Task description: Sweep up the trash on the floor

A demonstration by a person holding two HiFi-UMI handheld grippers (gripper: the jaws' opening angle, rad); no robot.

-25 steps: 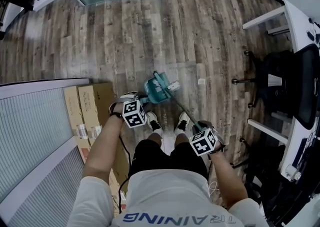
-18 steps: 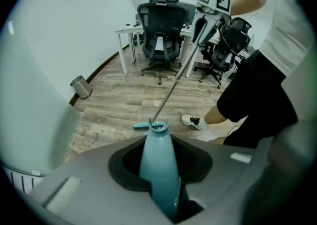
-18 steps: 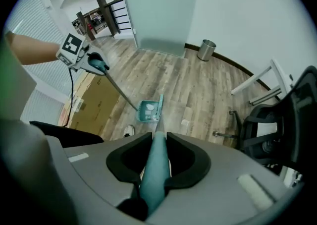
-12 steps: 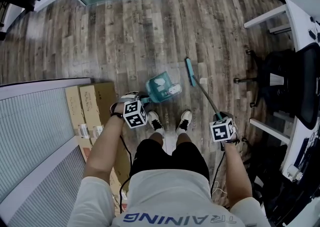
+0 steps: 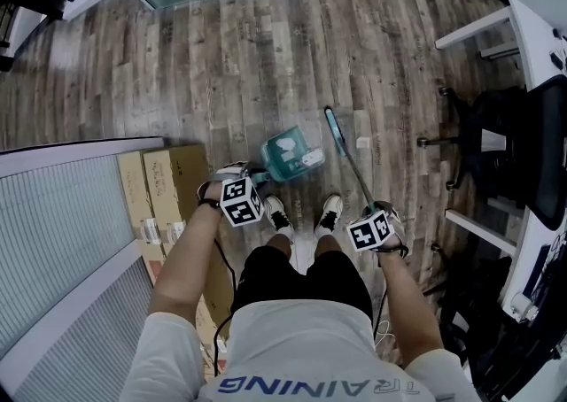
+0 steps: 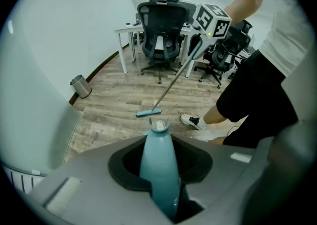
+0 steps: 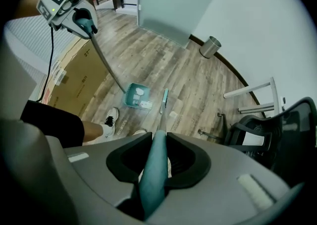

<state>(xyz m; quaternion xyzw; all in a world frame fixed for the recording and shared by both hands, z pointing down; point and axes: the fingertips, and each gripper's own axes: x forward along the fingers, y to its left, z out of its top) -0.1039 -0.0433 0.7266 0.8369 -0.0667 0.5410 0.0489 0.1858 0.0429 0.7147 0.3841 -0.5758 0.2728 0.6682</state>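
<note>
Two tools are in play, one in each gripper. My left gripper (image 6: 158,162) is clenched on the teal handle (image 6: 159,179) of the dustpan (image 5: 291,154), whose pan sits on the floor (image 5: 230,64) just ahead of my shoes. My right gripper (image 7: 156,162) is clamped around the broom handle (image 7: 151,179), and the broom head (image 5: 335,130) is down at the floor just beside the pan's right edge.

Some white pieces (image 5: 309,158) already lie inside the pan, so I judge the sweeping to be partly done. One pale scrap (image 5: 361,142) lies loose on the boards. It is near the broom head but on the side away from the pan, so the head stands between the scrap and the pan. That puts me in the gathering step, with at least this bit left to collect. I cannot tell from here whether smaller crumbs lie elsewhere on the patterned wood.

Next, I think the broom head has to go beyond the scrap, with its edge set down behind it, and then draw it across toward the pan. From the lie of the handle I take the pan's mouth to face the broom. My left side should hold the pan flat, with its lip against the floor, so the scrap rides in rather than sliding under. A light, short stroke seems best, since the scrap looks thin and could flick away.
</note>
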